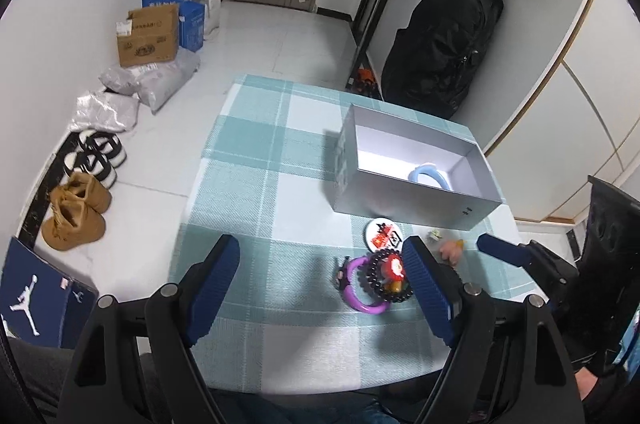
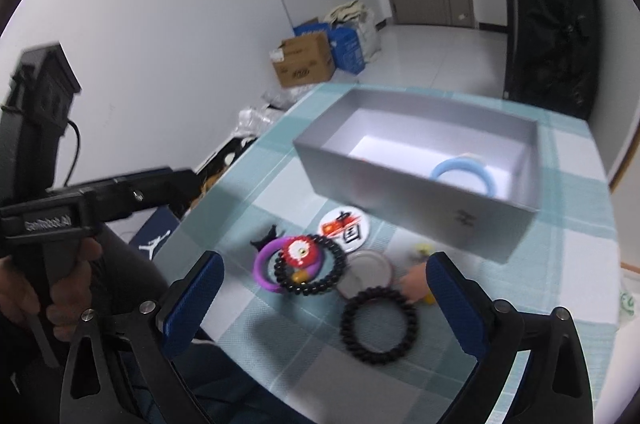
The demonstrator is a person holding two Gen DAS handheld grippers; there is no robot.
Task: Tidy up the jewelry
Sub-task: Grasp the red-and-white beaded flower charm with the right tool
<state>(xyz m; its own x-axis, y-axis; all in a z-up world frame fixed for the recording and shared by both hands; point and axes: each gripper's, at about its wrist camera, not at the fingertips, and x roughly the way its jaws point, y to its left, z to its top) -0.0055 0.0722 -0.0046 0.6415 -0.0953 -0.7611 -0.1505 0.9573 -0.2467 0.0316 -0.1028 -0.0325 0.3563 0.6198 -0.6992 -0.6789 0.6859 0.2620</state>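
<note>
Left claw: jaws wide apart, nothing between the pads, hanging over bare checked cloth.

Right claw: jaws spread wide, gripping nothing; a black bead ring lies on the cloth between its fingers, untouched by either pad.

Grey box: open-topped, at 12 o'clock from my right claw, standing on the cloth. Inside it, toward the 3 o'clock end, a pale blue ring.

Loose pile, 11 o'clock from my right claw: purple ring, a second black bead bracelet lying across it, a red-and-white charm on top.

White badge: round, red and black print, flat on the cloth just short of the box.

Clear round lid: touching the black bead ring's far edge.

Small yellow pieces by the right finger: blurred, cannot tell what they are.

My left hand: on the left claw's handle, 9 o'clock in the right view.
</note>
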